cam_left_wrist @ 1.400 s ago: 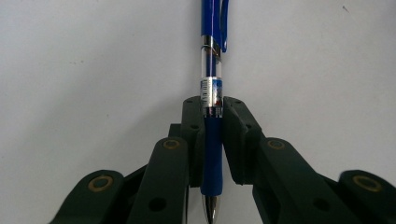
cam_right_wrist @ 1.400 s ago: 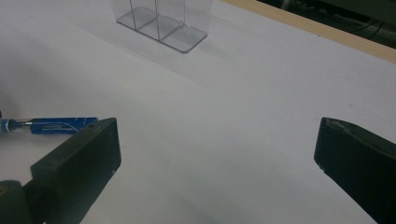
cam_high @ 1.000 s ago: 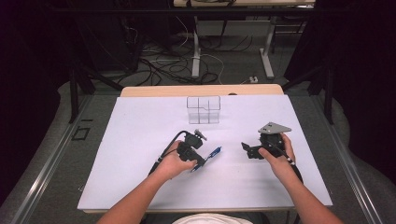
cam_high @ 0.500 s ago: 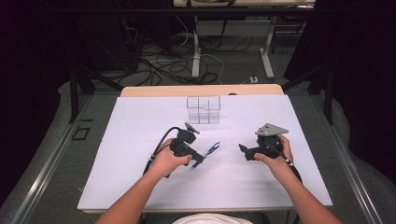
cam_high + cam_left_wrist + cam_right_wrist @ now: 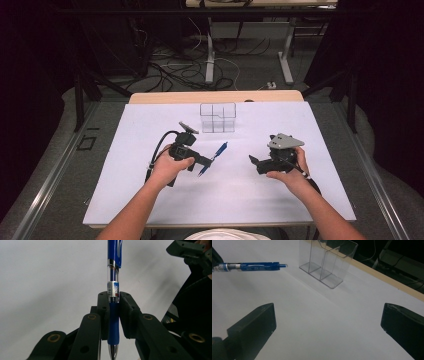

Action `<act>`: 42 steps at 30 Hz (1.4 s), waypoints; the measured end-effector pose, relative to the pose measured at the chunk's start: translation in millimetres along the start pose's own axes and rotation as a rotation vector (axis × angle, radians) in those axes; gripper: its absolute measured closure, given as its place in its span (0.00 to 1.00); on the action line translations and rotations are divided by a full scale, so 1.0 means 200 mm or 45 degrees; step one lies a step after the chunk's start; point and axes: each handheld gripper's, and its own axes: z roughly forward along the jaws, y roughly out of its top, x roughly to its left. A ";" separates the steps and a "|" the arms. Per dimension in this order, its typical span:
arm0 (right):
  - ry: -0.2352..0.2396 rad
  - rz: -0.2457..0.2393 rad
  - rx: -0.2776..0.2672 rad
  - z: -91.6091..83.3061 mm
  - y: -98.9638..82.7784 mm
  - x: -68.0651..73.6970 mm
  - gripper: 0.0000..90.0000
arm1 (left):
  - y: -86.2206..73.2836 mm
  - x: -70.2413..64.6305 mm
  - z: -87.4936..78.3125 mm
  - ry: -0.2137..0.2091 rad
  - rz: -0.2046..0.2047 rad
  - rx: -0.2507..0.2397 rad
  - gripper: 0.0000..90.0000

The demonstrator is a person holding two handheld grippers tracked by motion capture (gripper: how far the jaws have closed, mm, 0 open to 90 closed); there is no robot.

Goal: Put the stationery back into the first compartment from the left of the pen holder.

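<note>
A blue pen with a clear middle and a silver tip is clamped in my left gripper, lifted off the white table cover. In the left gripper view the pads press on the pen's dark blue grip, and its clip end points away. My right gripper is held to the right of it, jaws wide apart with nothing between them. From the right gripper view the pen hovers at the upper left, and a clear divided holder stands beyond it. That clear holder sits at the table's far middle.
The white cover spans the table, with a wooden edge along the far side. Cables and table legs lie on the floor beyond. The right gripper's dark body shows at the right of the left gripper view.
My left gripper has risen and drawn back towards the left with the pen held in it. The right gripper has stayed about where it was.
</note>
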 end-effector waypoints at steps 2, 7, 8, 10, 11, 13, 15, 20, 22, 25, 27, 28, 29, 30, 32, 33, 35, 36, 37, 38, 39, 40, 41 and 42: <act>0.003 -0.049 -0.001 0.00 0.01 0.02 0.00 | 0.00 0.01 -0.01 -0.006 -0.007 -0.001 0.88; 0.003 -0.215 -0.005 0.01 0.04 0.08 0.00 | 0.00 0.01 -0.04 -0.012 -0.041 -0.010 0.88; 0.003 -0.256 0.000 0.01 0.05 0.09 0.01 | 0.00 0.01 -0.05 -0.016 -0.044 -0.010 0.88; 0.001 -0.325 -0.002 0.02 0.06 0.12 0.04 | 0.00 0.01 -0.06 -0.017 -0.051 -0.011 0.88; 0.006 -0.359 -0.003 0.02 0.07 0.14 0.06 | 0.00 0.02 -0.06 -0.019 -0.054 -0.011 0.88; 0.016 -0.418 0.000 0.03 0.08 0.16 0.11 | 0.00 0.02 -0.07 -0.021 -0.054 -0.006 0.88; 0.028 -0.469 -0.002 0.03 0.09 0.19 0.16 | 0.00 0.02 -0.08 -0.023 -0.053 -0.003 0.88; 0.053 -0.593 0.011 0.06 0.11 0.24 0.20 | 0.00 0.03 -0.08 -0.026 -0.054 0.003 0.88; 0.052 -0.645 0.017 0.06 0.11 0.26 0.24 | 0.00 0.03 -0.08 -0.024 -0.068 0.002 0.88; 0.072 -0.696 0.016 0.07 0.12 0.28 0.28 | -0.01 0.03 -0.08 -0.024 -0.065 0.002 0.88; 0.072 -0.737 0.021 0.07 0.14 0.29 0.30 | -0.01 0.03 -0.08 -0.024 -0.066 0.002 0.88; 0.072 -0.750 0.009 0.08 0.14 0.30 0.31 | -0.01 0.03 -0.08 -0.025 -0.066 0.003 0.88; 0.077 -0.761 0.011 0.08 0.15 0.30 0.33 | -0.01 0.03 -0.08 -0.025 -0.067 0.003 0.88; 0.075 -0.779 0.019 0.08 0.15 0.31 0.34 | -0.01 0.03 -0.08 -0.024 -0.067 0.002 0.88; 0.078 -0.813 0.014 0.08 0.17 0.32 0.35 | -0.01 0.03 -0.08 -0.025 -0.068 0.000 0.88; 0.077 -0.836 0.018 0.08 0.18 0.32 0.36 | -0.01 0.03 -0.08 -0.025 -0.056 0.002 0.88; 0.073 -0.878 0.009 0.09 0.19 0.33 0.37 | -0.01 0.03 -0.08 -0.021 -0.079 -0.003 0.88; 0.069 -0.898 -0.007 0.09 0.20 0.34 0.38 | -0.01 0.03 -0.09 -0.021 -0.074 -0.001 0.88; 0.063 -0.916 0.004 0.09 0.21 0.34 0.39 | -0.01 0.03 -0.09 -0.022 -0.076 -0.003 0.88; 0.067 -0.966 0.006 0.09 0.22 0.34 0.40 | -0.01 0.03 -0.08 -0.022 -0.076 -0.003 0.88; 0.074 -0.974 -0.005 0.09 0.22 0.34 0.40 | -0.01 0.03 -0.08 -0.021 -0.076 -0.002 0.88; 0.066 -1.002 -0.002 0.09 0.23 0.34 0.41 | -0.01 0.04 -0.08 -0.021 -0.080 -0.002 0.88; 0.058 -1.004 -0.028 0.10 0.23 0.35 0.42 | -0.01 0.04 -0.08 -0.021 -0.081 -0.001 0.88; 0.052 -1.027 -0.036 0.10 0.23 0.35 0.44 | -0.01 0.04 -0.08 -0.020 -0.081 0.002 0.88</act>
